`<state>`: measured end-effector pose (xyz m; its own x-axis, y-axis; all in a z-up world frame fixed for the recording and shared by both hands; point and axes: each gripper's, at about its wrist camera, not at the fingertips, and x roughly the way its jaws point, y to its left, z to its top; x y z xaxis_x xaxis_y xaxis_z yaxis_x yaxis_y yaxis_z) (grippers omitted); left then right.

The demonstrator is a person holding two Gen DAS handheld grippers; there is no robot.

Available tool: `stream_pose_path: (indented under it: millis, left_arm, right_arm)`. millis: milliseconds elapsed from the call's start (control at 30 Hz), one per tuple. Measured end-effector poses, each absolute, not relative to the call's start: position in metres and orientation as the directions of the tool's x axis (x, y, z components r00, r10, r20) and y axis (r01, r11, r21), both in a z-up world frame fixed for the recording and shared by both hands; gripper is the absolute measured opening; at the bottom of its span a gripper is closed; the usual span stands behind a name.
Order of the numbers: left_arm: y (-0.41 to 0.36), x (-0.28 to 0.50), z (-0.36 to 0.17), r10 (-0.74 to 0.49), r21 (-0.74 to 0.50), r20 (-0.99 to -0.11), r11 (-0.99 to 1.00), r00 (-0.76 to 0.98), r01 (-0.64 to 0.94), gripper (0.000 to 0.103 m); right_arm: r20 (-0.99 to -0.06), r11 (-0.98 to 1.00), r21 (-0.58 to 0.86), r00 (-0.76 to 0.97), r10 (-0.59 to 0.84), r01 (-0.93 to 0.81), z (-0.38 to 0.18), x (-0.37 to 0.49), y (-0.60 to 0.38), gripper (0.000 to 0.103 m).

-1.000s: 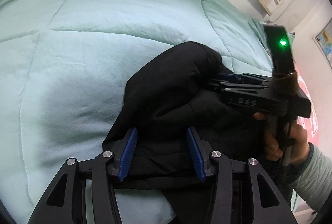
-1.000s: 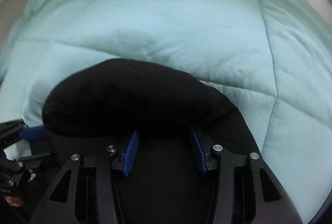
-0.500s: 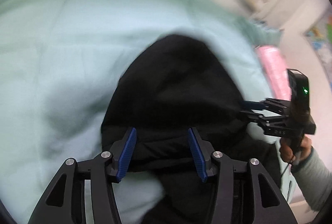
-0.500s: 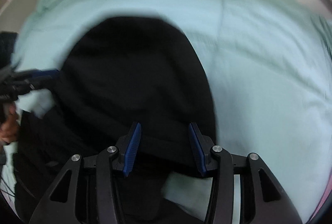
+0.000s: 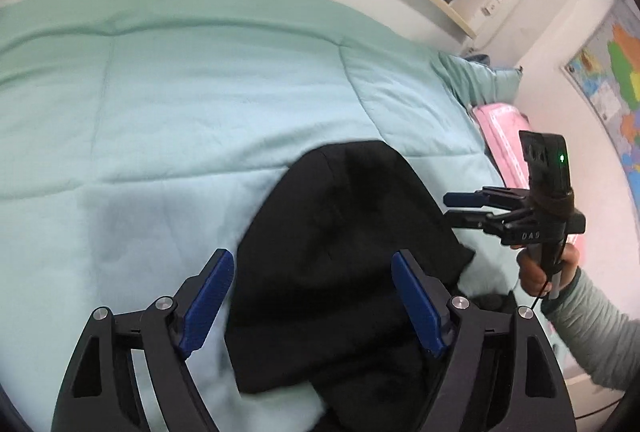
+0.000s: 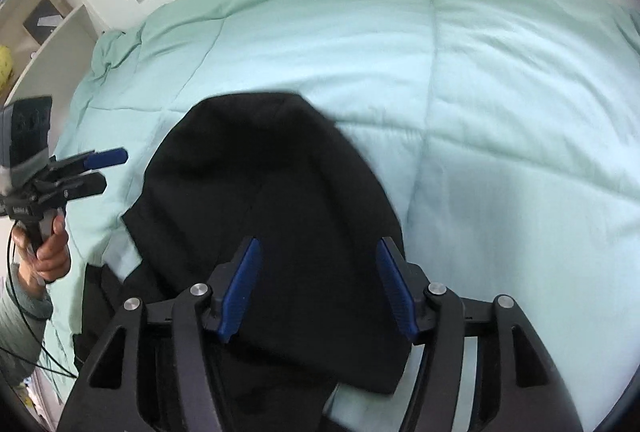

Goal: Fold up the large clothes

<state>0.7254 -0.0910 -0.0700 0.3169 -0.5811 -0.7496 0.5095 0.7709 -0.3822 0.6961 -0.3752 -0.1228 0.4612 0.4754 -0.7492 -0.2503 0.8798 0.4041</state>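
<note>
A black garment [image 5: 352, 252] lay folded in a rounded heap on the mint-green quilt [image 5: 180, 91], near the bed's front edge. The left gripper [image 5: 312, 296] hung above it, jaws spread wide and holding nothing. The right gripper [image 6: 316, 284] likewise stood wide apart over it, empty.

Black garment [image 5: 344, 252] lower part cut off by frame edge; far hem [image 6: 308, 103] motion-blurred.
</note>
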Motion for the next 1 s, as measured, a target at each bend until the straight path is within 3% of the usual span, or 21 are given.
stream_pose_path:
  millis: [233, 333, 400, 467, 500, 533, 600, 800, 1000]
  left_arm:
    - [-0.095, 0.784, -0.109, -0.616, -0.492, -0.77, 0.74, 0.167, 0.459, 0.082]
    - [-0.106, 0.799, -0.131, -0.678, -0.592, -0.732, 0.677, 0.059, 0.438, 0.082]
    - [-0.12, 0.802, -0.142, -0.668, -0.589, -0.743, 0.681, 0.041, 0.436, 0.081]
    - [-0.131, 0.792, -0.142, -0.643, -0.541, -0.762, 0.7, 0.081, 0.467, 0.062]
    - [-0.135, 0.784, -0.139, -0.629, -0.505, -0.769, 0.708, 0.115, 0.494, 0.04]
    - [-0.136, 0.777, -0.134, -0.625, -0.486, -0.769, 0.707, 0.132, 0.513, 0.031]
    - [-0.134, 0.753, -0.118, -0.631, -0.454, -0.759, 0.69, 0.161, 0.563, 0.022]
    - [-0.11, 0.65, -0.04, -0.655, -0.358, -0.709, 0.653, 0.26, 0.667, 0.02]
    - [-0.089, 0.526, 0.004, -0.664, -0.319, -0.686, 0.641, 0.297, 0.698, 0.02]
  right_arm:
    - [-0.764, 0.893, 0.343, 0.466, 0.446, -0.292, -0.129, 0.746, -0.381, 0.064]
    - [-0.768, 0.86, 0.402, 0.395, 0.504, -0.316, -0.145, 0.771, -0.38, 0.064]
    - [-0.778, 0.837, 0.445, 0.327, 0.537, -0.318, -0.163, 0.778, -0.36, 0.063]
    - [-0.78, 0.83, 0.438, 0.312, 0.542, -0.346, -0.171, 0.778, -0.348, 0.038]
    - [-0.781, 0.829, 0.434, 0.311, 0.541, -0.353, -0.171, 0.773, -0.346, 0.028]
    - [-0.778, 0.833, 0.416, 0.331, 0.534, -0.365, -0.165, 0.765, -0.346, 0.02]
    - [-0.756, 0.837, 0.375, 0.391, 0.525, -0.397, -0.141, 0.739, -0.345, 0.015]
    - [-0.675, 0.852, 0.21, 0.559, 0.481, -0.48, -0.053, 0.618, -0.322, 0.013]
    - [-0.634, 0.876, 0.114, 0.645, 0.427, -0.468, -0.011, 0.49, -0.295, 0.013]
